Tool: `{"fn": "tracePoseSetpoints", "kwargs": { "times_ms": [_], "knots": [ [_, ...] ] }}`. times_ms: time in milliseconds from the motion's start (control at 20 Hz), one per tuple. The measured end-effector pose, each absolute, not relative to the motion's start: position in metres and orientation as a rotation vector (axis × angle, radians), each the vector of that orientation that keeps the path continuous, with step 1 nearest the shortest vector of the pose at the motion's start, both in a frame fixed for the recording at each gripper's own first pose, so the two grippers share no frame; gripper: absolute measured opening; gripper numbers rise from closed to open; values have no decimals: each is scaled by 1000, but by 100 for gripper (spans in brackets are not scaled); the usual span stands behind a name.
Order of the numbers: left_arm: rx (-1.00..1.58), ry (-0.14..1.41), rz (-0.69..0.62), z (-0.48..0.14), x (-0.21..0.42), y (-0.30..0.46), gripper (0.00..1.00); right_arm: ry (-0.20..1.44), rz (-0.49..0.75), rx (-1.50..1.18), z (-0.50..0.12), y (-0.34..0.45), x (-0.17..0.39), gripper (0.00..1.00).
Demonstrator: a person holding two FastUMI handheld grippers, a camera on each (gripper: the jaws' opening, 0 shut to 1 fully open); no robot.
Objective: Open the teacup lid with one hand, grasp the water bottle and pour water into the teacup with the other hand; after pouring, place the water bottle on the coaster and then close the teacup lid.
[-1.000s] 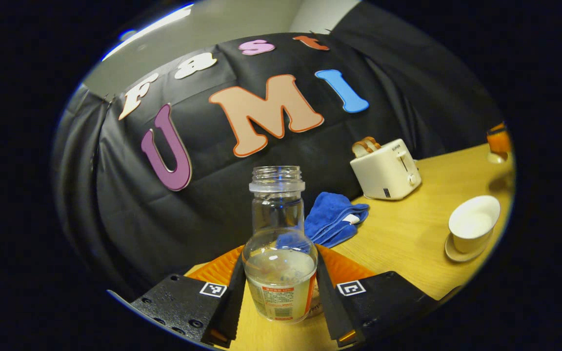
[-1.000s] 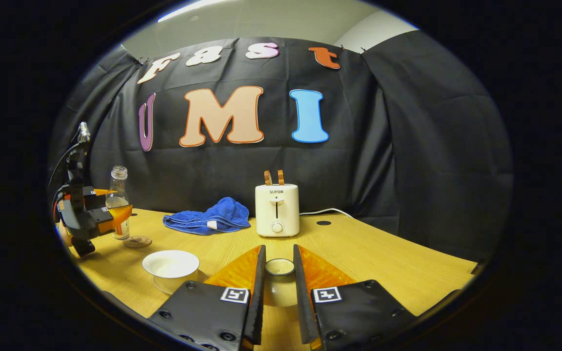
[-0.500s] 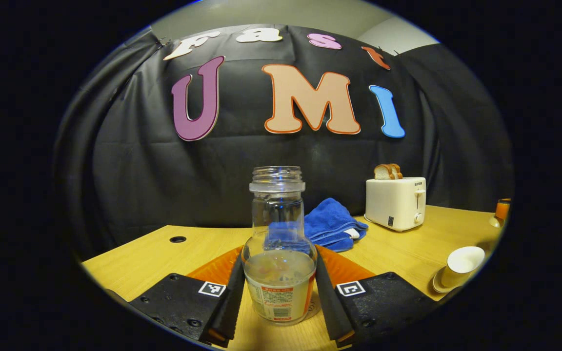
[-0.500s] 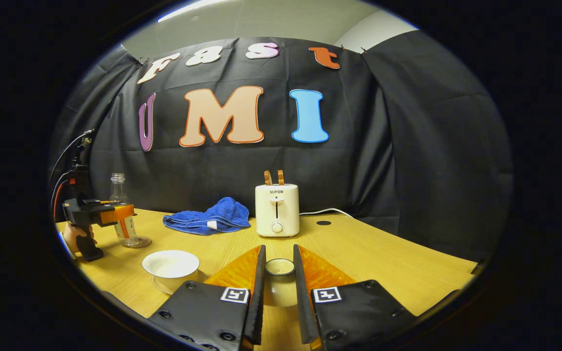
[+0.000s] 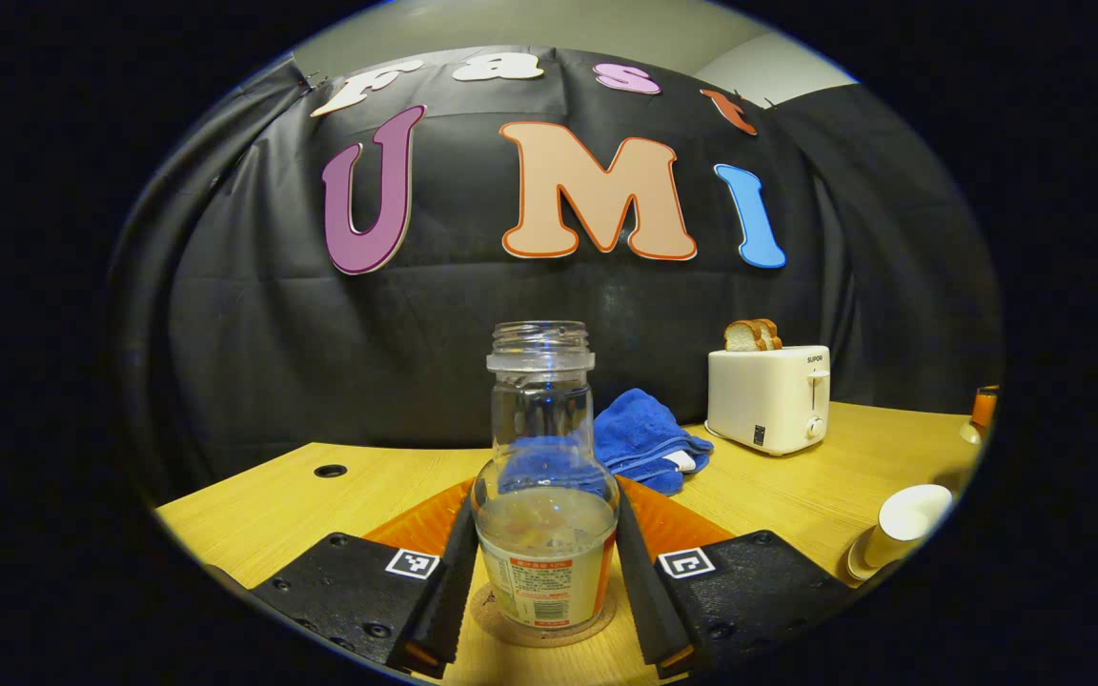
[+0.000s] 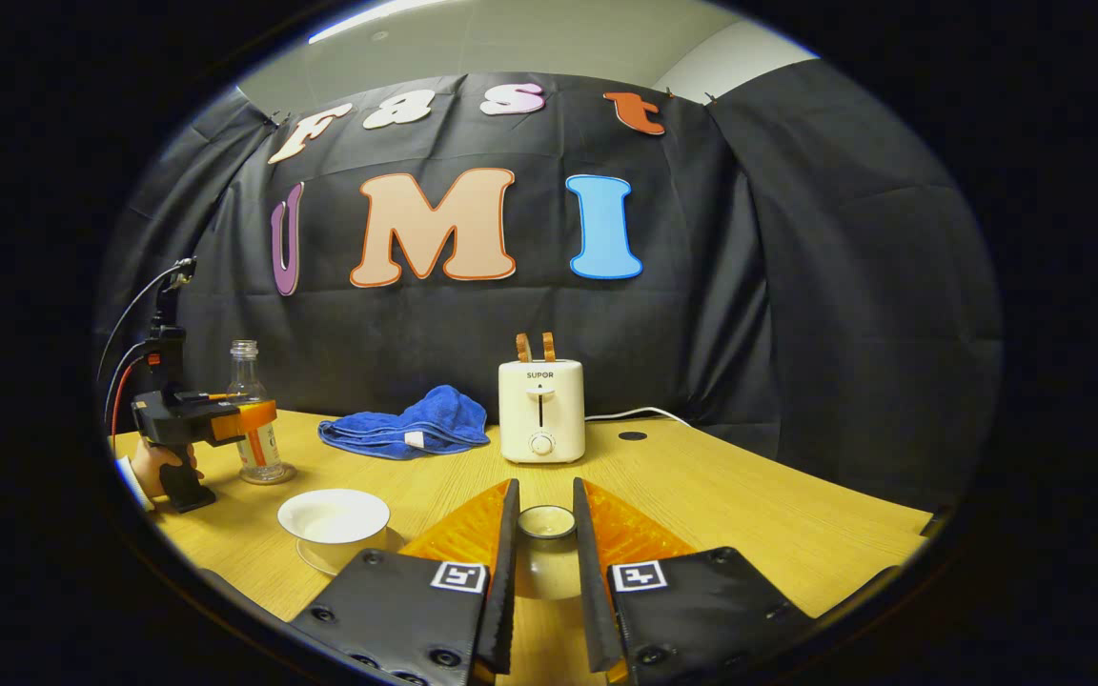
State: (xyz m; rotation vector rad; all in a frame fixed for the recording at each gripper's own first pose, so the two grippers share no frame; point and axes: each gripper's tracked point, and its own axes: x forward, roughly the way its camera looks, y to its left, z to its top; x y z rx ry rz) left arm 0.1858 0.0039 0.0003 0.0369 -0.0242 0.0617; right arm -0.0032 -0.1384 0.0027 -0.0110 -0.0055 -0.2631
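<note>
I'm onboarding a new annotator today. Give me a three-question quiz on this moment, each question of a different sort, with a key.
1. True or false: the water bottle stands upright on the coaster.
2. What does the right gripper hold? A) blue towel B) teacup lid C) toast
3. Fill in: the toaster holds two slices of ____.

Key: 1 true, with the left gripper shut on it. 2 B, the teacup lid, while the teacup stands open. 3 toast.

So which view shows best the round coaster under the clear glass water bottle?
The left gripper view: the round coaster lies close, its rim showing beneath the clear glass water bottle, between the left gripper fingers. In the right gripper view the coaster is only a small far disc under the bottle.
</note>
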Motion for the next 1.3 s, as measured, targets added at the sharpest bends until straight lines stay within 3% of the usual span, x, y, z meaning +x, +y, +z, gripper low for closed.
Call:
{"fn": "tracePoseSetpoints", "kwargs": {
  "times_ms": [400, 550, 600, 1300],
  "knots": [
    [18, -9, 61, -3, 183, 5, 74, -5, -255, -11, 2, -137, -3, 33],
    [1, -1, 59, -5, 179, 4, 93, -4, -225, -10, 2, -131, -1, 33],
    [2, -1, 62, -5, 175, 5, 95, -5, -215, -9, 2, -130, 0, 34],
    [6, -4, 124, -4, 85, 23, 96, 9, 43, 0, -3, -47, 33, 33]
  ]
}}
